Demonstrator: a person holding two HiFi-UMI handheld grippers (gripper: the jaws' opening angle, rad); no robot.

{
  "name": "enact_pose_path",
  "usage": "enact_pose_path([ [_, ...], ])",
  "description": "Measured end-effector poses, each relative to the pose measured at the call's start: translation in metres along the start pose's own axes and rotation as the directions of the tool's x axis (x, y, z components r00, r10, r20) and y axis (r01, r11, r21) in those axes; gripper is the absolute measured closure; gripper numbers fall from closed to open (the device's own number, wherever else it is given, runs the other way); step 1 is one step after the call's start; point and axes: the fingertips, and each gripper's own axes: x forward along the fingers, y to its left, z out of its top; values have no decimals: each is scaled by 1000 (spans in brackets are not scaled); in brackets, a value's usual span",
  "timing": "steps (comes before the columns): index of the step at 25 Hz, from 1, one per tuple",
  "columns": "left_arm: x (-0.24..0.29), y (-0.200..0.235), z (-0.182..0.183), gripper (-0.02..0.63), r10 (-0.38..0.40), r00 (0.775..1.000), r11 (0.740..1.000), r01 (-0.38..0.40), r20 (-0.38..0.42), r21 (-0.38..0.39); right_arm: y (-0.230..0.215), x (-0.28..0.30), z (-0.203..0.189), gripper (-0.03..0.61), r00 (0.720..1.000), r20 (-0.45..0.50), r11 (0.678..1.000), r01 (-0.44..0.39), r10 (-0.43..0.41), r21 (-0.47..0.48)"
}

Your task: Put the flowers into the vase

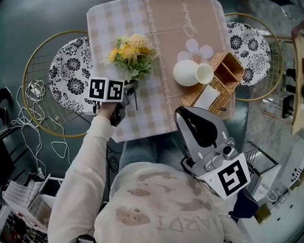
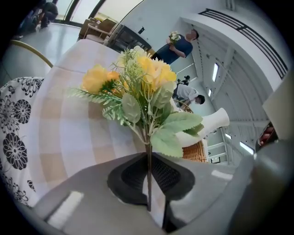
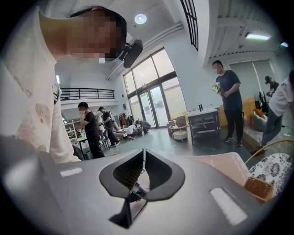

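Observation:
A bunch of yellow artificial flowers (image 1: 131,53) with green leaves hangs over the left part of the checked tablecloth (image 1: 163,21). My left gripper (image 1: 131,86) is shut on its thin stem, and in the left gripper view the flowers (image 2: 142,87) rise straight from the closed jaws of the left gripper (image 2: 148,158). A white vase (image 1: 188,73) sits to the right of the flowers, beside a wicker basket, and seems upright; the vase (image 2: 211,123) shows behind the leaves. My right gripper (image 1: 180,112) is held low near my torso, off the table. The right gripper (image 3: 144,153) is shut on nothing.
A wicker basket (image 1: 221,79) with white paper stands at the table's right edge. Round wire chairs with black-and-white floral cushions flank the table at left (image 1: 67,72) and right (image 1: 249,45). White cables (image 1: 34,116) lie on the floor at left. People stand in the hall behind.

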Motion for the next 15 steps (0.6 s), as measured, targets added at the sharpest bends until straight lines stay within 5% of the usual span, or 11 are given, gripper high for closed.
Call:
enact_pose_path([
  [10,-45,-51,46,591,-36,979,977,-7,200,213,15,-12,20,538,998,67,1000,16,-15,-19],
  [15,-64,-101,78,591,-109,957,935,7,267,354,20,-28,27,538,993,109,998,60,-55,-37],
])
